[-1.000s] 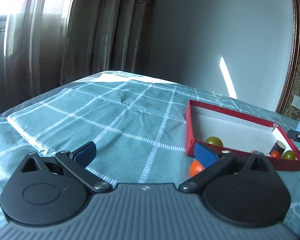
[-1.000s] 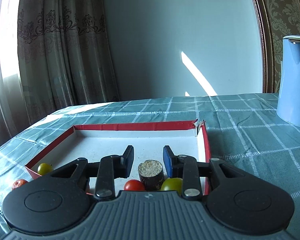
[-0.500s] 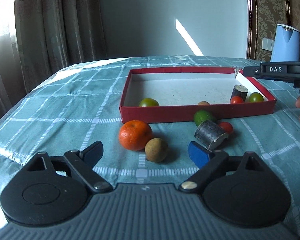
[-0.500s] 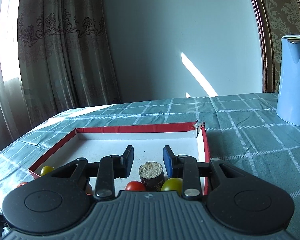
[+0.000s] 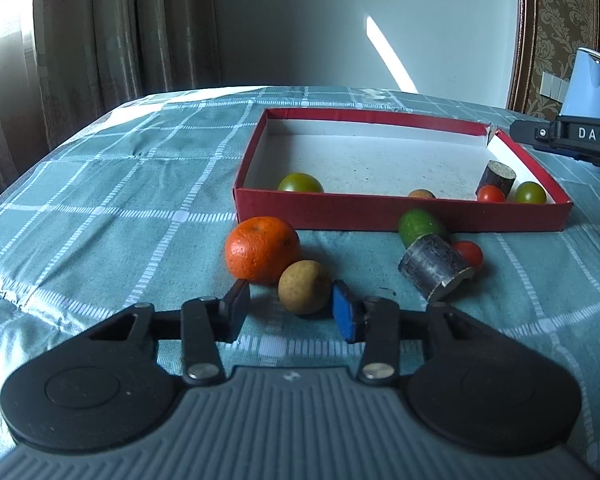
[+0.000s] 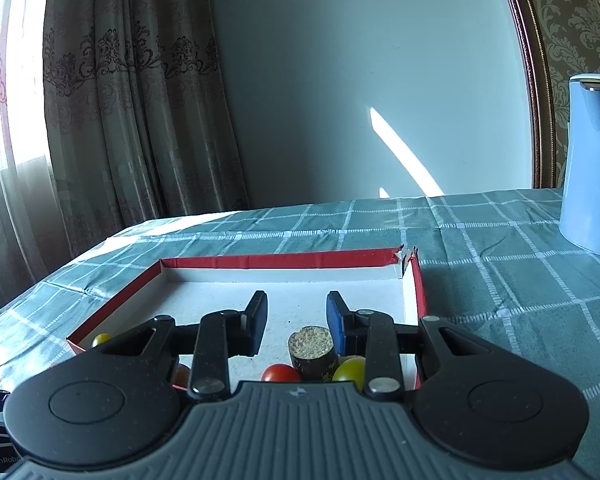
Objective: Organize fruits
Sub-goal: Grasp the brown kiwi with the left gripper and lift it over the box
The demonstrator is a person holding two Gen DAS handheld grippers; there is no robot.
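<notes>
A red box (image 5: 400,213) with a white floor lies on the checked tablecloth. On the cloth before it lie an orange (image 5: 262,249), a small brown fruit (image 5: 305,287), a green fruit (image 5: 420,224), a dark cylinder (image 5: 434,267) and a red tomato (image 5: 469,253). My left gripper (image 5: 290,310) is open, its jaws on either side of the brown fruit, apart from it. In the box lie a dark cylinder (image 6: 312,346), a red tomato (image 6: 281,372) and a yellow-green tomato (image 6: 350,368). My right gripper (image 6: 296,320) is open and empty above them.
A blue kettle (image 6: 592,164) stands at the right on the table. A green tomato (image 5: 300,182) and a small orange fruit (image 5: 420,193) lie at the box's near wall. Curtains hang behind the table's far left edge. The right gripper's body (image 5: 568,138) shows at the right.
My left gripper has swung right from the bare cloth to the loose fruits, moved in on the brown fruit and narrowed its jaws. My right gripper has opened slightly and barely moved.
</notes>
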